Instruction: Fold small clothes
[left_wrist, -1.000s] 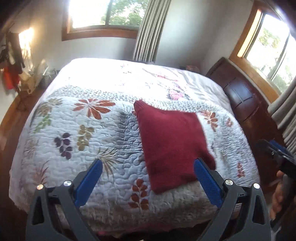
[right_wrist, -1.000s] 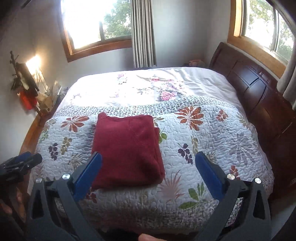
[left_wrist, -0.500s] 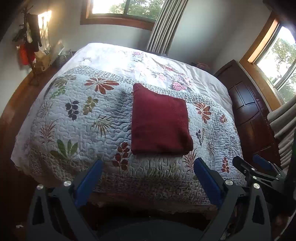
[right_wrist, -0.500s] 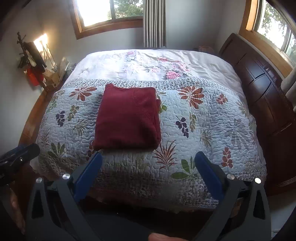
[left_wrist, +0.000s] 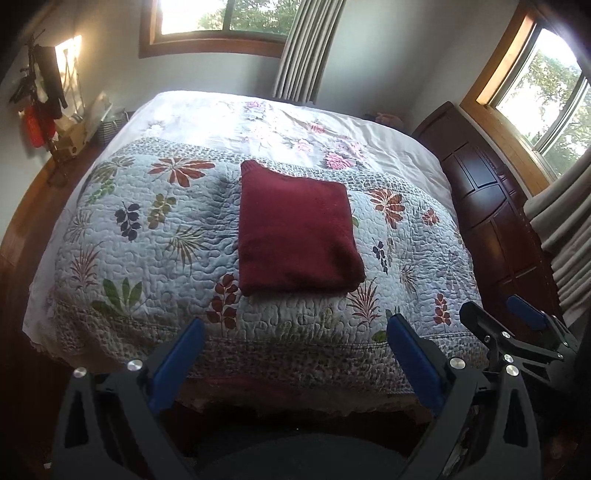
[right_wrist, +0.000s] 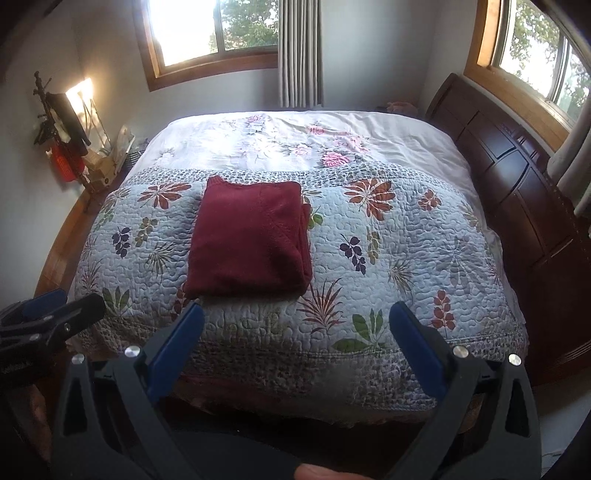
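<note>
A dark red garment (left_wrist: 295, 232) lies folded into a neat rectangle on the flowered quilt (left_wrist: 147, 229) of the bed; it also shows in the right wrist view as the red garment (right_wrist: 251, 240). My left gripper (left_wrist: 295, 332) is open and empty, held back beyond the bed's near edge, well clear of the garment. My right gripper (right_wrist: 295, 317) is likewise open and empty, off the near edge. Each gripper shows at the side of the other's view: the right gripper (left_wrist: 517, 325) and the left gripper (right_wrist: 51, 314).
The bed fills the room's middle, with a dark wooden headboard (right_wrist: 517, 177) along its right side. A cluttered stand (right_wrist: 66, 147) with hanging items sits at the left wall. Windows and curtains (right_wrist: 299, 51) line the far and right walls. Wooden floor (left_wrist: 22, 229) runs along the left.
Both grippers have pulled back and away from the bed; the folded red garment now lies farther off and has not moved on the quilt. Both stayed open.
</note>
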